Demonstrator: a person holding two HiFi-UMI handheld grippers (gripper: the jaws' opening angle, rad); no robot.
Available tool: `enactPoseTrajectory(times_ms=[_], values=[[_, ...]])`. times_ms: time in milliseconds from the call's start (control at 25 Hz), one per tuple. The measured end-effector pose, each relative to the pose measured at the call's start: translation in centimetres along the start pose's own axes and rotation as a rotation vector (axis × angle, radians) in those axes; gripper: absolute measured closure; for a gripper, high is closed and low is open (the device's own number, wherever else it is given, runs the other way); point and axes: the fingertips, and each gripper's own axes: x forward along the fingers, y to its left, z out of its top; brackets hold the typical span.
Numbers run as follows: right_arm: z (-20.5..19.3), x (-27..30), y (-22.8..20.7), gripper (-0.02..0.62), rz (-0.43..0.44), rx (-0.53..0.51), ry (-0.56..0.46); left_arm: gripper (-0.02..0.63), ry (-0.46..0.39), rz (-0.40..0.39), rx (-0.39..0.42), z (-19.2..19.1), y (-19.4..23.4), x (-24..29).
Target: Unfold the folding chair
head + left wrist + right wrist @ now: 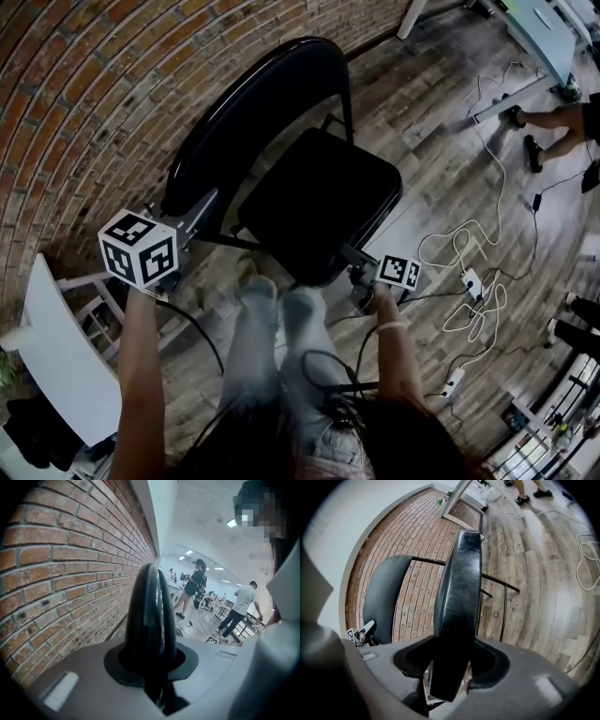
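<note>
Backrest (pixel 149 620), seat (pixel 457 616) gripped — jaws' contact hidden.

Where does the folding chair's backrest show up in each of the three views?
Head view: the backrest arches across upper centre, above the seat.
Left gripper view: backrest edge-on at centre, held between the jaws.
Right gripper view: backrest at left, behind the seat clamped in the jaws.
Shared landmark: the brick wall, in all three.
</note>
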Motion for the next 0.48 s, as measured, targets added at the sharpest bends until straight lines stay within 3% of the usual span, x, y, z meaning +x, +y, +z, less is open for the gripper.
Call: enactPoseTrajectory(times_ms=[480], values=[[-0.4,-0.7,-2.0,0.383,0.013,0.026,-0.002,0.541,0.001,-0.010,-0.004,-0.5,-0.4,0.5]])
